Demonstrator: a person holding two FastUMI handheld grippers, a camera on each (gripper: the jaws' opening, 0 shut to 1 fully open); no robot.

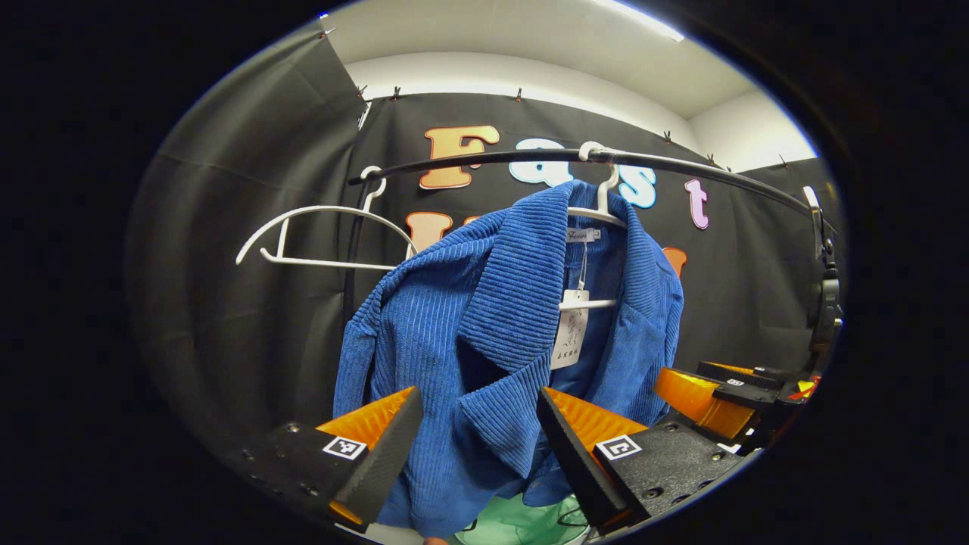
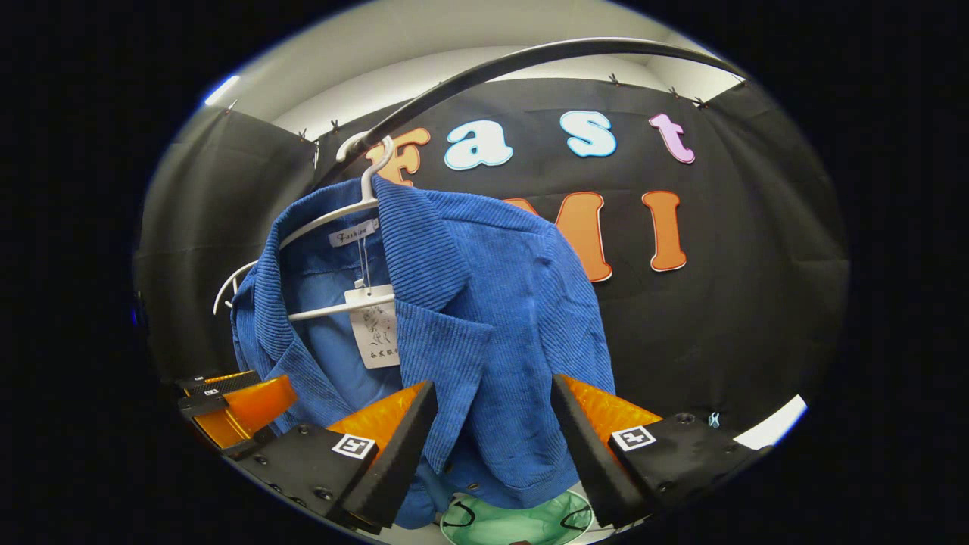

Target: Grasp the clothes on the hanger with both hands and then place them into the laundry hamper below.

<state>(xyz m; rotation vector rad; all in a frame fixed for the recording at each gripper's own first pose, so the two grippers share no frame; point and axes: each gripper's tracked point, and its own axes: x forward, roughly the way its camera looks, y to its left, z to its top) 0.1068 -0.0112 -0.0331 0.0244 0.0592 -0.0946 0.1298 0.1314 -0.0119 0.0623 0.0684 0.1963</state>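
The blue jacket (image 1: 484, 333) is hung on a white hanger (image 1: 602, 216) on the black rail (image 1: 681, 168), above the green hamper (image 2: 515, 522). Both the left gripper (image 1: 477, 431) and the right gripper (image 2: 492, 431) are held wide open, with nothing gripped.

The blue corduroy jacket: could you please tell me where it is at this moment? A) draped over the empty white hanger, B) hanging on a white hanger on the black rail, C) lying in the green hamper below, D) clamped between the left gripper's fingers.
B: the blue corduroy jacket hangs on a white hanger hooked over the black rail, with the left gripper and right gripper open in front of it.
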